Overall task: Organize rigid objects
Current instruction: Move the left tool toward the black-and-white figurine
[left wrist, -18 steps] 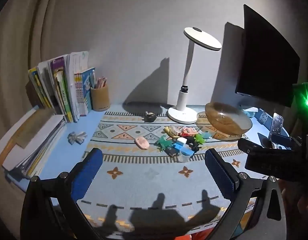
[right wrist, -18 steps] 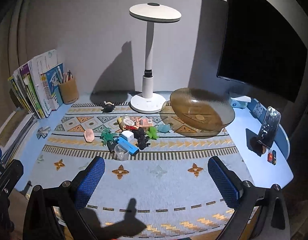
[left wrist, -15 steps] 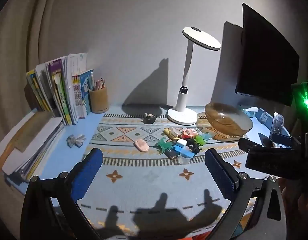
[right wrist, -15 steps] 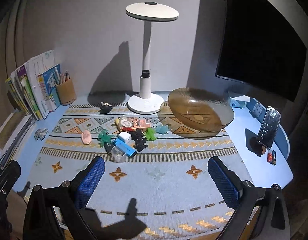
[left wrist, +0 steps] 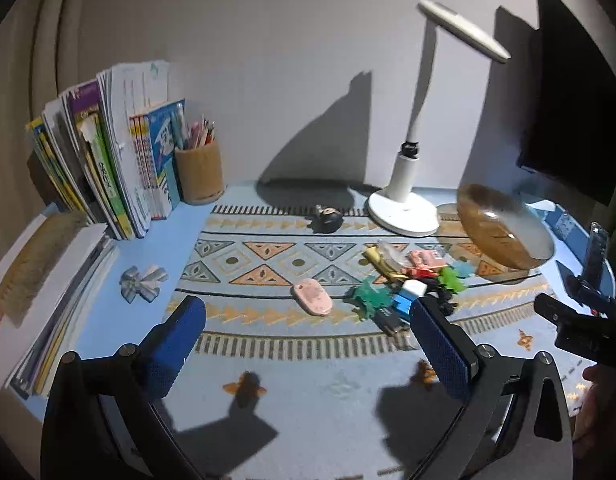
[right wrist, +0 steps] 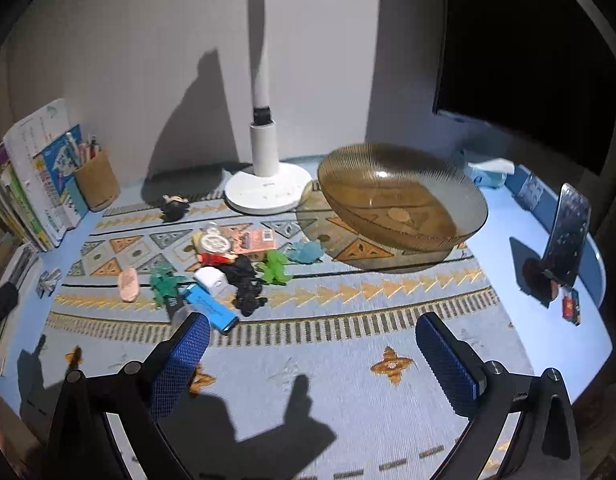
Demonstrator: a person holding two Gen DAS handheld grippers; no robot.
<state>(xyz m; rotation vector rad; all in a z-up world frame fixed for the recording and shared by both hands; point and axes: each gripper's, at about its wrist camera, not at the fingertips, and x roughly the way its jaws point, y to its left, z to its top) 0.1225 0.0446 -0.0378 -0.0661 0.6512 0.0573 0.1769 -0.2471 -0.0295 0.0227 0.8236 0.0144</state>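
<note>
Both grippers are closer to the tabletop (right wrist: 548,344) than half a second ago: the heap of small objects (right wrist: 236,264) and the amber bowl (right wrist: 404,196) fill more of each view, and the lamp head is cut off at the top of the right wrist view. Nothing in the heap is displaced. Judgement: approach phase only, no sorting done yet.

Left gripper (left wrist: 308,344): jaws spread to full width, nothing between the pads. Pink oval piece (left wrist: 312,296) lies just ahead of it, near the centre of the gap; the heap sits ahead and to its right, partly hidden behind the right pad.

Right gripper (right wrist: 312,356): jaws likewise fully spread, empty. The heap lies ahead and to its left, beyond the left pad; the bowl is ahead and slightly right, further off. The other gripper's dark body shows at the left edge.

Orientation, nearest pick candidate: blue USB-style stick (right wrist: 210,307), lying flat, long axis diagonal, its near end pointing toward the gap between the pads, its far end away and left. Black figure (right wrist: 244,284) beside it also lies elongated, roughly away-to-near. The jaw line runs left-right, so a grip on the stick likely needs a wrist turn.
</note>
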